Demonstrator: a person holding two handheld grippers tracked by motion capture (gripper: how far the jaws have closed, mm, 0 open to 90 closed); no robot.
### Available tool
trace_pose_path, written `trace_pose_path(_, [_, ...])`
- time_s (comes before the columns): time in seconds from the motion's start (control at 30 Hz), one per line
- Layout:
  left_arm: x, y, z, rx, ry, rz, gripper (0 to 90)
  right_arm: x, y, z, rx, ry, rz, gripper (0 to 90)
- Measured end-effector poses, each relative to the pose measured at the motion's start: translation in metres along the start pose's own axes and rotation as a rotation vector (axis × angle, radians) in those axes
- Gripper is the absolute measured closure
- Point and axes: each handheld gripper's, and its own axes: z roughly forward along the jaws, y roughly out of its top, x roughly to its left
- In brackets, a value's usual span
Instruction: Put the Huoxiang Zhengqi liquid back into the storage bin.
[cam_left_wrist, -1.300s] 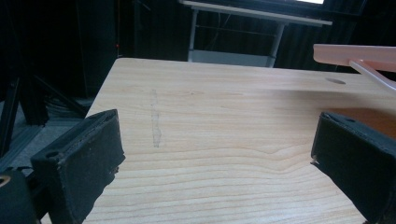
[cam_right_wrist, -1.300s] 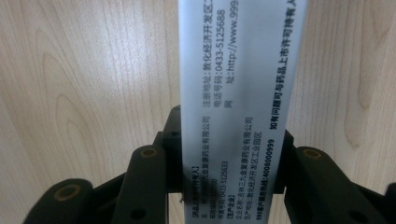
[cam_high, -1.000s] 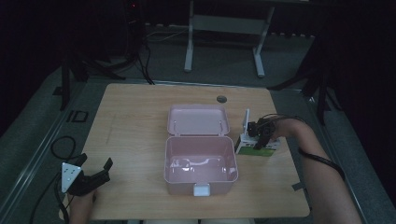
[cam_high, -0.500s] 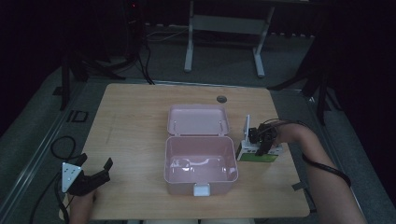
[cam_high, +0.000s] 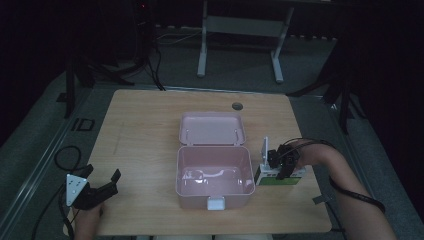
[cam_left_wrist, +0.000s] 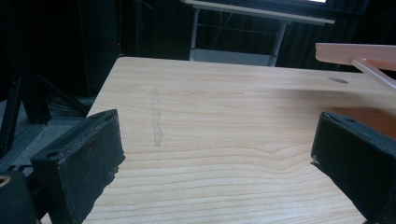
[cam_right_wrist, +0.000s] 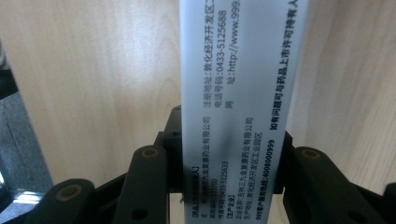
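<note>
Since a second ago my right gripper (cam_high: 280, 167) has slid slightly toward me with the white-and-green carton (cam_high: 280, 176), while my left gripper (cam_high: 100, 187) has stayed put near the table's (cam_high: 145, 125) front left corner. Right jaws are clamped on the carton's narrow sides; in the right gripper view its printed white face (cam_right_wrist: 243, 93) runs up between them over bare wood. The carton sits just right of the pink box (cam_high: 214, 172), apart from its wall. That box is open, its lid (cam_high: 212, 128) laid flat behind it, and I see nothing inside but glare on the floor. Left jaws stand wide apart, holding nothing, low over the wood. I have open tabletop across the whole left half; on the right, the carton lies near the table's right edge.
</note>
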Motion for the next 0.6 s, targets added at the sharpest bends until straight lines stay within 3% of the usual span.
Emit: trace_pose_path(0.6, [0.001, 0.000, 0.000, 0.001, -0.002, -0.005, 2.2, 0.025, -0.004, -0.029, 0.011, -0.030, 0.008, 63.1])
